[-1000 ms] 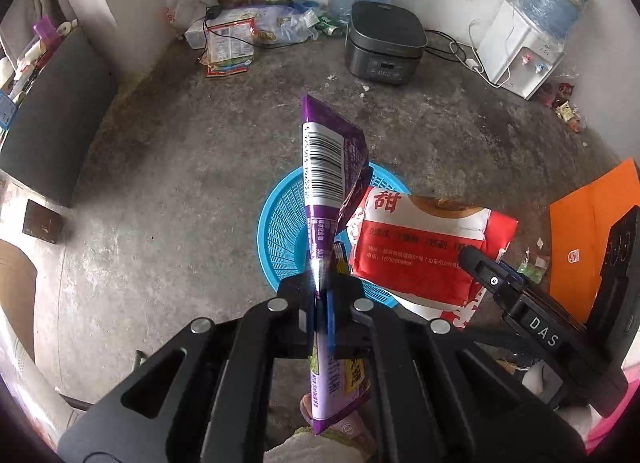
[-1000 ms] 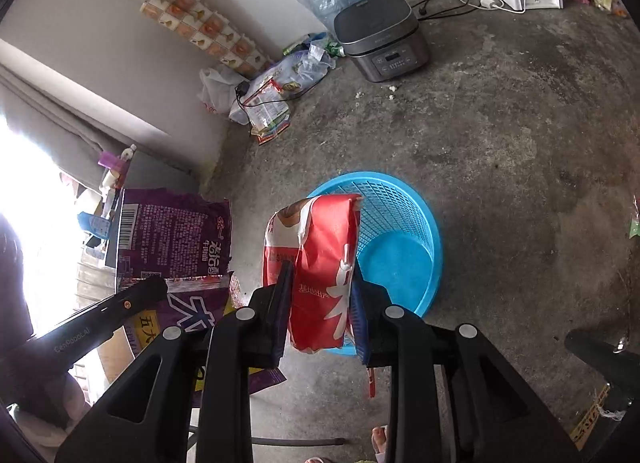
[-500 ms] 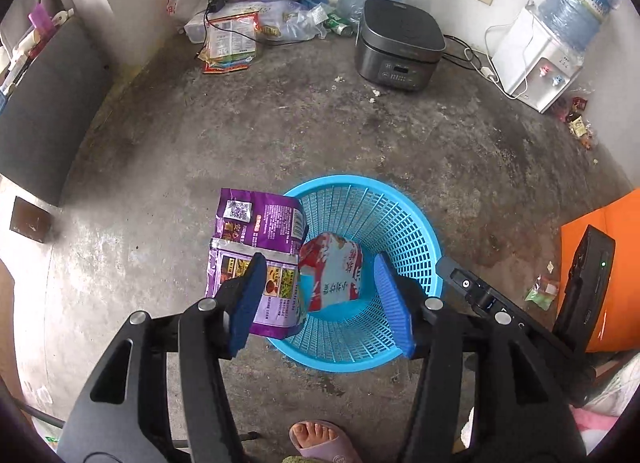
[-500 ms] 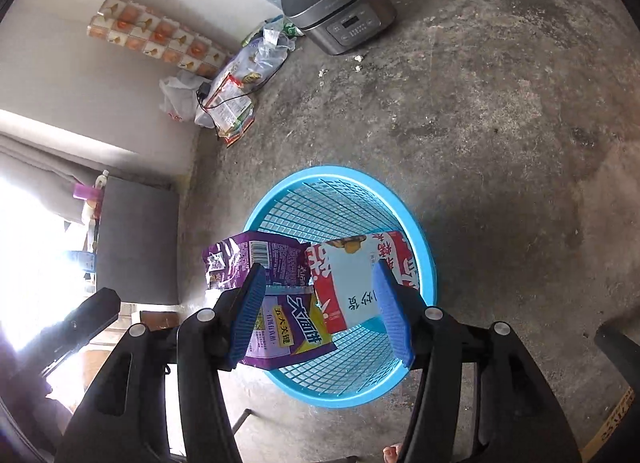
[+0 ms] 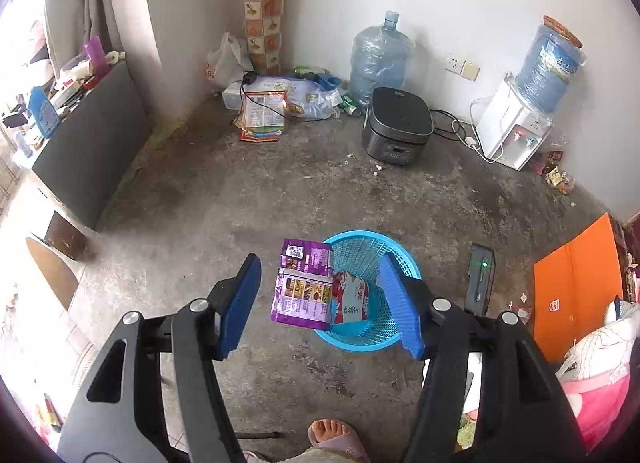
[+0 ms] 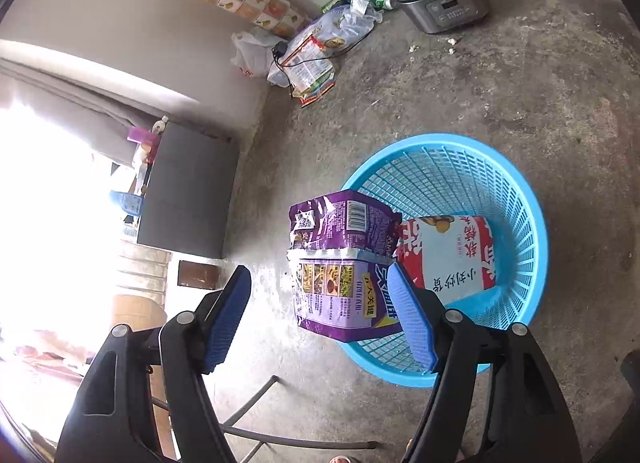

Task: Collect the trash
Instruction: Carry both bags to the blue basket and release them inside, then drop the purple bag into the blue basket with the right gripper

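While the purple foil snack bag (image 6: pixel 340 263) hangs over the near-left rim of the round blue plastic mesh basket (image 6: pixel 516 223), beside the red-and-white packet (image 6: pixel 452 259) inside, we see both the left gripper (image 5: pixel 320 303) and the right gripper (image 6: pixel 320 319) just opened wide, empty, the right nearer

The purple packet (image 6: pixel 344 263) hides part of the blue basket's (image 6: pixel 520 199) near rim

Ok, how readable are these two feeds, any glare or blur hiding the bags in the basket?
Right wrist view: the window at left is blown out white, but the purple bag, the red and white bag and the blue basket are sharp. Left wrist view: even light, mild window glare at the far left, strong fisheye bending at the edges, print on the bags too small to read.
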Tool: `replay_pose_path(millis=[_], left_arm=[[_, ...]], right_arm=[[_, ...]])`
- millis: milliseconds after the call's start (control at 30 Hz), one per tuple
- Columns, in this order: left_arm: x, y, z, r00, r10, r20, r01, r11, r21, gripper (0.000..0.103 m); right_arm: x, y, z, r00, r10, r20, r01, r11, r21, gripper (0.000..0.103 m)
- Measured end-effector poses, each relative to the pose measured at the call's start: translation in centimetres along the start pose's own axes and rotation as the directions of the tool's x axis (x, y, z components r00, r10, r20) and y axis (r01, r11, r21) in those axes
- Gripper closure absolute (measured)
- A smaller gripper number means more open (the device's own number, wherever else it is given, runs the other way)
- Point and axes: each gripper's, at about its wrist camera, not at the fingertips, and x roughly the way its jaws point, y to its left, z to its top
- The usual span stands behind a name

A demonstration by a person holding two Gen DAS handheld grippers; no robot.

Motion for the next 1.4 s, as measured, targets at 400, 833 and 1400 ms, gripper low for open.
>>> replay_pose_path(millis=[400,833,1400], left_arm=[[-12.6,8.4,-9.1,0.992,0.121,0.032,-0.118,0.989,-0.086,0.041],[-17.2,11.9,-13.3,0.975,0.204,0.087,-0.183,0.962,-0.202,0.041],[-16.5,13.0,-14.0,0.971,0.234,0.055,-0.214,0.946,-0.245,0.041]], right_arm=[[14.5,-1.2,-0.3,0.966,-0.096,-0.241,0.107,0.994,0.031,0.03],[13.2,-5.3,-0.4,0.974,0.106,-0.198,-0.062,0.974,0.218,0.093],[14.8,-6.4,0.1,0.903,-0.329,-0.277,0.283,0.939,-0.194,0.098]])
